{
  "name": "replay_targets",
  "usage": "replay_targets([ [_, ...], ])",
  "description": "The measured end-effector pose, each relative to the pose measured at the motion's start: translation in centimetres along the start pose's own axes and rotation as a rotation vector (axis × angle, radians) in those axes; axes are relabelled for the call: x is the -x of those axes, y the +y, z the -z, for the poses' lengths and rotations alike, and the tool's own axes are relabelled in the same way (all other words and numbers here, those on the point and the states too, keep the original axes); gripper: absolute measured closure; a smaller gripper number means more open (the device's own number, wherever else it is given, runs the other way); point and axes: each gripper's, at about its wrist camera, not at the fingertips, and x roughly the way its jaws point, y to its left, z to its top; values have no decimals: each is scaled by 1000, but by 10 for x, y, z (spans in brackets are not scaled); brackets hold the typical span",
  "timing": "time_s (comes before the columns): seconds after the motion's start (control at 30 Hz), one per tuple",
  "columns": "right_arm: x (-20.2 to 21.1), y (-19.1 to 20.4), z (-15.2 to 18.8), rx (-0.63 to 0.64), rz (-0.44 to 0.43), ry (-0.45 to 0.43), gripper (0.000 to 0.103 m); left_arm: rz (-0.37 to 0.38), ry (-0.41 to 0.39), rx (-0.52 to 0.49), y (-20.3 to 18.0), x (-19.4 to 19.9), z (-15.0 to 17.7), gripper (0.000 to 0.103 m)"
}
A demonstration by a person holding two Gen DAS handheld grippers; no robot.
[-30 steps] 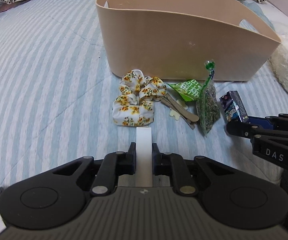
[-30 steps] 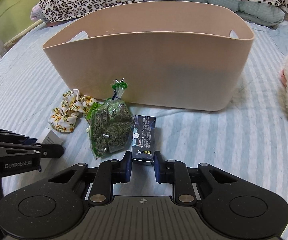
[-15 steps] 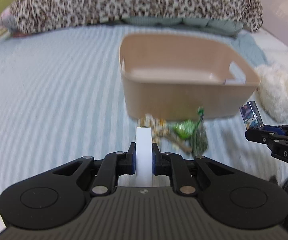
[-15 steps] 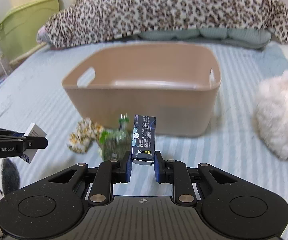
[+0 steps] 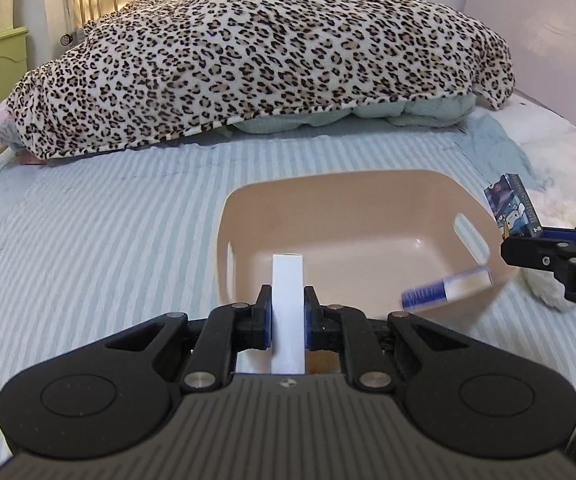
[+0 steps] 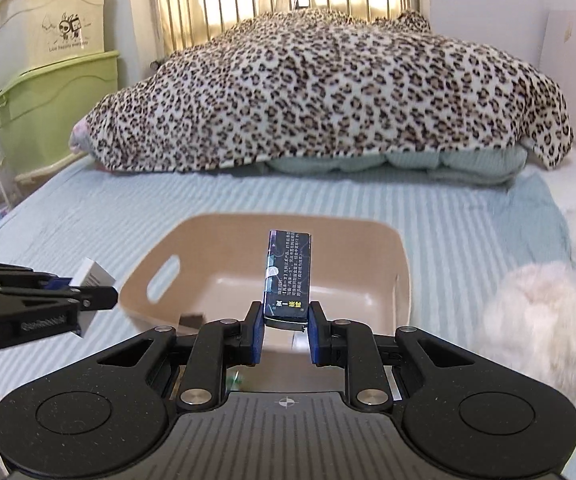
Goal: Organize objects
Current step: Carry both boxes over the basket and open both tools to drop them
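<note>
A tan plastic basket (image 5: 464, 204) stands on the striped bed; it also shows in the right wrist view (image 6: 368, 228). My left gripper (image 5: 286, 312) is shut on a white box (image 5: 286, 280) and holds it above the basket's near rim; it shows at the left of the right wrist view (image 6: 95, 294) with the white box (image 6: 93, 274). My right gripper (image 6: 285, 322) is shut on a dark blue printed box (image 6: 288, 272), held above the basket; the box shows in the left wrist view (image 5: 512, 210). A blurred blue-and-clear item (image 5: 446, 290) is at the basket's right rim.
A leopard-print blanket (image 5: 267, 60) is heaped across the far end of the bed. A white fluffy toy (image 6: 540, 320) lies right of the basket. Green and cream storage bins (image 6: 43, 80) stand at the far left beside the bed.
Both grippers have risen from the bed with their boxes and now hang over the basket's near side. The scrunchie, clips and green packets have dropped out of view.
</note>
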Motion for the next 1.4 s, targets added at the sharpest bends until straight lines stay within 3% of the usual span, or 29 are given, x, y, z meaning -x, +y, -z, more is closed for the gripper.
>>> replay_targets([
  [0.3, -56, -2, -5, 17, 41, 48, 83, -28, 53, -39, -17, -70, -19, 87],
  [0.5, -95, -6, 5, -3, 67, 125, 83, -53, 151, -69, -27, -118, -9, 87],
  [0.73, -107, -5, 14, -7, 67, 168, 83, -55, 197, -72, -24, -130, -2, 86],
  [0.8, -102, -5, 13, -12, 67, 156, 82, -63, 187, -84, -23, -121, -5, 66],
  [0.83, -98, -5, 13, -10, 66, 150, 70, -63, 175, -83, -21, -115, -5, 44],
  [0.87, -94, -4, 12, -9, 65, 140, 68, -61, 156, -77, -21, -109, -7, 27],
  [0.93, -84, -4, 11, -14, 47, 119, 45, -61, 114, -56, -16, -95, -10, 21],
  [1.17, -47, 7, 16, -7, 46, 81, 30, -74, 94, -67, -6, -59, -6, 11],
  [1.4, -31, 17, 33, -3, 24, 104, 18, -69, 100, -82, 4, -30, 13, 5],
])
